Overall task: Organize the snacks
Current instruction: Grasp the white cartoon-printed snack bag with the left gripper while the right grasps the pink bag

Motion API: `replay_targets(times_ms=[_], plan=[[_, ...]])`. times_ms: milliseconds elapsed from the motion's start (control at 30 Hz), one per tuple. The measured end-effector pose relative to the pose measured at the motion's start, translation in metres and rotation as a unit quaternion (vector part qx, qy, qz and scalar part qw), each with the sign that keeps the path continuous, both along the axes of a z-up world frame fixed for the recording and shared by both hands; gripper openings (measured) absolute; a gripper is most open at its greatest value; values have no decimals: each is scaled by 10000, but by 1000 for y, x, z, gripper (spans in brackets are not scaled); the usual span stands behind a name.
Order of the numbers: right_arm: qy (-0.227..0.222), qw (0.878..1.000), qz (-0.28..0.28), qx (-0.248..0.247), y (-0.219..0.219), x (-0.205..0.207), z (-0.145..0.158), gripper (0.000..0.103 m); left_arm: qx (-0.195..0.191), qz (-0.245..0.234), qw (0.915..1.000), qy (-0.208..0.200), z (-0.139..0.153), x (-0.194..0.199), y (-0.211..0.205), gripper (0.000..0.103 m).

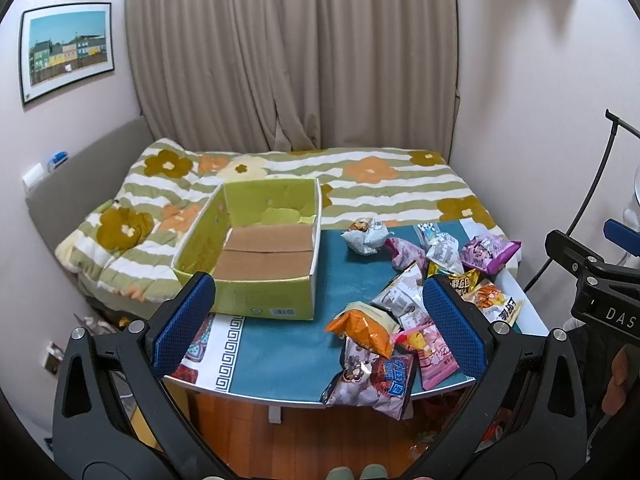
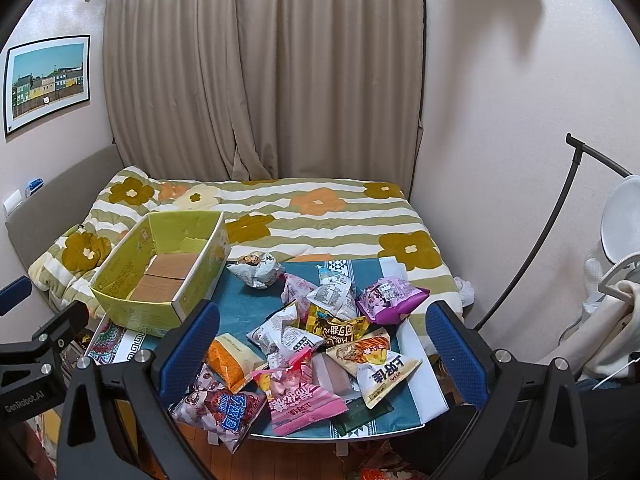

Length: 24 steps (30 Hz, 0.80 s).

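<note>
While both grippers, left gripper and right gripper, hover spread and empty, snack packets heaped right of empty green box. I expect near purple-red packet, overhanging table edge, falls if nudged.

Wide-spread left tool hovers between box and snacks.

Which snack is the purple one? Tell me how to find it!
Start at the blue table, where the green cardboard box sits on the left and the snack pile spreads to the right. Go to the pile's far right edge, near the flowered bed cover. The purple snack bag lies there, puffy and the only purple one; its neighbours are white, gold and pink.
</note>
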State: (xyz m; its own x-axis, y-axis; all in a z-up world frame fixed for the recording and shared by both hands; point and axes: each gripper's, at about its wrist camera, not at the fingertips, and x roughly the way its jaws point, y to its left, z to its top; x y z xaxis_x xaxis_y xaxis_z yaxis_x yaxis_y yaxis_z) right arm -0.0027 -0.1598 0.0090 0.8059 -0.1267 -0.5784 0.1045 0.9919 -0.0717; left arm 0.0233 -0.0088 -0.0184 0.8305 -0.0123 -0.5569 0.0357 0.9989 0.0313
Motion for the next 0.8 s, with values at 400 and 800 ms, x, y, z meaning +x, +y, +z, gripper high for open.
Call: replay_targets(times_ms=[400, 800], plan=[[326, 9995, -10, -10, 8, 11, -16, 103, -203, -232, 9959, 851, -33, 28, 14, 103], [1169, 9931, -31, 50, 1, 27, -94, 103, -496, -1348, 9601, 2399, -160, 72, 3, 103]])
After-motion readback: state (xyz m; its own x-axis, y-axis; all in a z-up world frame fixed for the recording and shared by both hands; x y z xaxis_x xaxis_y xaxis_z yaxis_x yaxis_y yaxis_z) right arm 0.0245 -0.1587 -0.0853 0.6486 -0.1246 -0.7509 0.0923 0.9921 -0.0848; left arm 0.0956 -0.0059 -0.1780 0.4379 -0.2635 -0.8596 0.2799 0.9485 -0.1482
